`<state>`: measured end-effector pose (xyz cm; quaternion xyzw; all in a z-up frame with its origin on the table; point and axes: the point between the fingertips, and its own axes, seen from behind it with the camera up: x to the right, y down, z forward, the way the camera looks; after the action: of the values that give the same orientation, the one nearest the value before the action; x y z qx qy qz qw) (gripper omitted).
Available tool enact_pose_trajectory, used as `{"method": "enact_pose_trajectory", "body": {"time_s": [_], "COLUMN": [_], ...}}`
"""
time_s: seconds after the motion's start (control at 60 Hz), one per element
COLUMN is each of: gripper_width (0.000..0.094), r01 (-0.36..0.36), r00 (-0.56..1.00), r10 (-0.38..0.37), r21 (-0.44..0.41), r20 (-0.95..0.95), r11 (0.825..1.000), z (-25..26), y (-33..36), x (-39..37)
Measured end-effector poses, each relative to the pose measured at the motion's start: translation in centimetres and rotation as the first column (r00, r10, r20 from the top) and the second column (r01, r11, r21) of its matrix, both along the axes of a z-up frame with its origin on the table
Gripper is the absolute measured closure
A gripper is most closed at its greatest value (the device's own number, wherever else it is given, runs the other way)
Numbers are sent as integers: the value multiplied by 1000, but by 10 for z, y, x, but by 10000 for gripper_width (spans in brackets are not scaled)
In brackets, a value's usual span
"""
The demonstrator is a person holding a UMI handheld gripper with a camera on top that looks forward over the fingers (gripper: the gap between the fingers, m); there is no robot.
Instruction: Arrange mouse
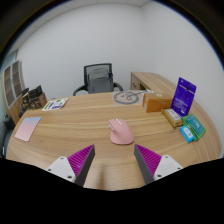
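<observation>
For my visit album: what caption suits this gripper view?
Open tongs hover short of a pink mouse on a wooden table.

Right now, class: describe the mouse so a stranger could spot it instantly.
Start at the wooden table. Just ahead of the open tongs, near the table's middle, lies the mouse. It is the only pink, rounded thing there; its neighbours are boxes and flat sheets.

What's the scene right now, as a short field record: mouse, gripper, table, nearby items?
mouse: pink mouse on the wooden table, just ahead of the fingers, untouched
gripper: gripper open, empty
right of mouse: cardboard box, purple box upright, teal packet
left of mouse: pink notebook
beyond table: office chair
</observation>
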<state>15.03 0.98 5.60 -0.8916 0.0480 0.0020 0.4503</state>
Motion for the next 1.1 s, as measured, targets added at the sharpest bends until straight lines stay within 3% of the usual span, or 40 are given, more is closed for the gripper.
{"method": "enact_pose_trajectory", "body": {"time_s": [0.233,0.733,0.817,0.883,1.0,1.1], "gripper_width": [108,100,169,381,440,511], "r01": [-49,29,35,32,67,106], "r00": [999,1000,999,999,997,994], "r10": [49,-29,-35,-31,-66,-105], "r21": [-25,-45,-42,-30,-2,-36], "r20": [23,-4,8,18,27,26], "r11": [998,999,999,999,998,994], "z": [-37,-65,-66,-66,-66,-68], "y": [67,143,145,147,146,147], "x": [20,58,59,59,62,66]}}
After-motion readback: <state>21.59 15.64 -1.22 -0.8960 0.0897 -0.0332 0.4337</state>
